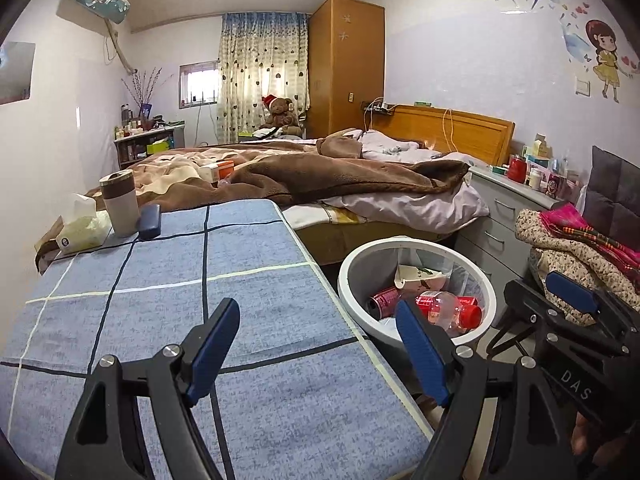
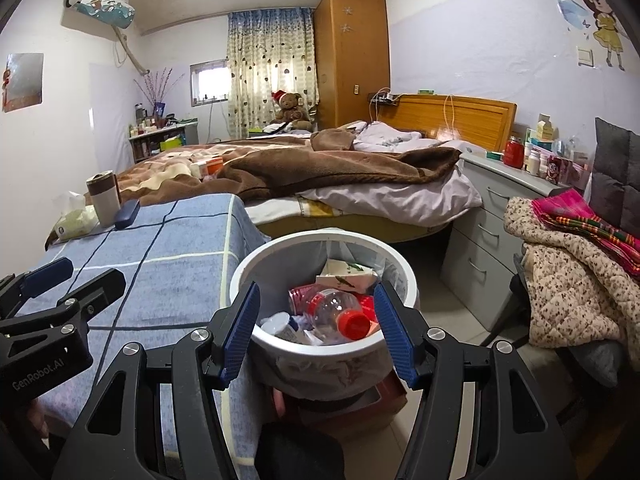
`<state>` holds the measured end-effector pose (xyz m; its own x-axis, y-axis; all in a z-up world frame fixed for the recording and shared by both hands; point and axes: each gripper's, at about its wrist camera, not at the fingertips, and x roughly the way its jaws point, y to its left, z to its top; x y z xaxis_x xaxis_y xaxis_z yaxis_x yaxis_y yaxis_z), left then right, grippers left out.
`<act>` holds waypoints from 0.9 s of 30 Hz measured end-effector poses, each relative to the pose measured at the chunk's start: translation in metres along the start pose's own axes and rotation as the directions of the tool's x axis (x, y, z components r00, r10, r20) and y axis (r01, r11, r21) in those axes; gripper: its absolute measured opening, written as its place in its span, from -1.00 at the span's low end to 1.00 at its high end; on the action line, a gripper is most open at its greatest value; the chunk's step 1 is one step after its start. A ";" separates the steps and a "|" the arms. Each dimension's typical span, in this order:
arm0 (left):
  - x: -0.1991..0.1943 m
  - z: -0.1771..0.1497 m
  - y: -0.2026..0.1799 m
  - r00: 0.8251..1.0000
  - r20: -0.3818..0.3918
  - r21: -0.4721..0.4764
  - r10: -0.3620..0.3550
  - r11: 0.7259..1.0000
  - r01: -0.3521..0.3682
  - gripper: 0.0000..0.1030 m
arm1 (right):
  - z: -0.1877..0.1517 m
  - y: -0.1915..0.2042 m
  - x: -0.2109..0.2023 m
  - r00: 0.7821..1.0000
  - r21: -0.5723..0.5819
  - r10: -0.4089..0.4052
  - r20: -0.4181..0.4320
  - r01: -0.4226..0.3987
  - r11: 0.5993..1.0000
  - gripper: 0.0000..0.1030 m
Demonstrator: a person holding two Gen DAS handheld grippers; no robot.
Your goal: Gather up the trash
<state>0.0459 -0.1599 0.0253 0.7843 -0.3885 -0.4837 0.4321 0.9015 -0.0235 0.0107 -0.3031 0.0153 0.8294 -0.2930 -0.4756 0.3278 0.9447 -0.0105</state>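
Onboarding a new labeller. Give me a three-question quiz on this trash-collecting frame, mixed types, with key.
1. True or false: the left hand-held gripper holds a piece of trash.
2. Multiple choice: where does the clear bottle with the red cap lie? A) on the blue checked tablecloth B) inside the white bin C) on the bed
3. Short answer: name the three things at the far corner of the blue checked tablecloth.

Key
1. False. Its jaws stand open with nothing between them, as do those of the right hand-held gripper.
2. B, in the white bin, among a red can and paper.
3. A tissue pack, a tumbler and a dark blue case.
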 end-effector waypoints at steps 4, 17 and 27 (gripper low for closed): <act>-0.001 0.000 0.001 1.000 0.000 0.001 0.004 1.000 -0.004 0.59 | 0.000 0.000 -0.001 1.000 0.000 0.000 0.001 0.000 1.000 0.18; -0.008 -0.002 0.000 1.000 0.001 -0.003 0.008 1.000 -0.008 0.59 | 0.000 0.001 -0.003 1.000 -0.003 -0.001 0.003 0.001 1.000 0.18; -0.009 -0.002 0.001 1.000 0.001 -0.004 0.007 1.000 -0.007 0.59 | 0.000 0.001 -0.005 1.000 -0.003 -0.002 0.005 0.002 1.000 0.18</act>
<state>0.0385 -0.1557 0.0278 0.7875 -0.3827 -0.4830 0.4252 0.9048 -0.0237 0.0070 -0.3004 0.0178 0.8312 -0.2956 -0.4708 0.3282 0.9445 -0.0136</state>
